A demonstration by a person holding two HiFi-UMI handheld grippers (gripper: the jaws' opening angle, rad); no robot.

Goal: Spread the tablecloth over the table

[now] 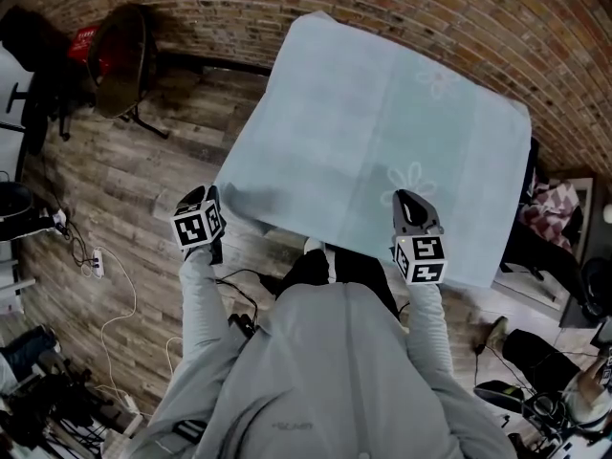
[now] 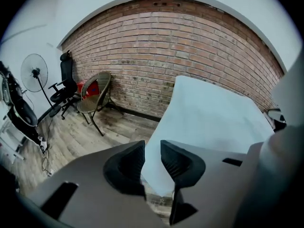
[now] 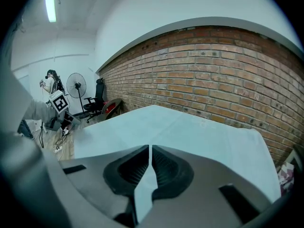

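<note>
The cloth (image 1: 382,132) lies spread flat, filling the head view from the centre out to 1 o'clock and hiding the desk under it. Its far corner, at 12 o'clock, reaches the brick wall (image 1: 430,8).

The left gripper (image 1: 206,208) sits just off the cloth's 7 o'clock corner. It is released: in the left gripper view the jaws stand apart, the hanging corner shows through the gap, and neither pad presses on it.

The right gripper (image 1: 411,204) is at the cloth's near edge, about 5 o'clock, clenched on it. In the right gripper view a fold of cloth runs down between the closed jaws.

At 10 o'clock a chair (image 1: 120,60) stands on the wood floor (image 1: 143,180) by the wall. A cable (image 1: 120,314) trails at 8 o'clock.
</note>
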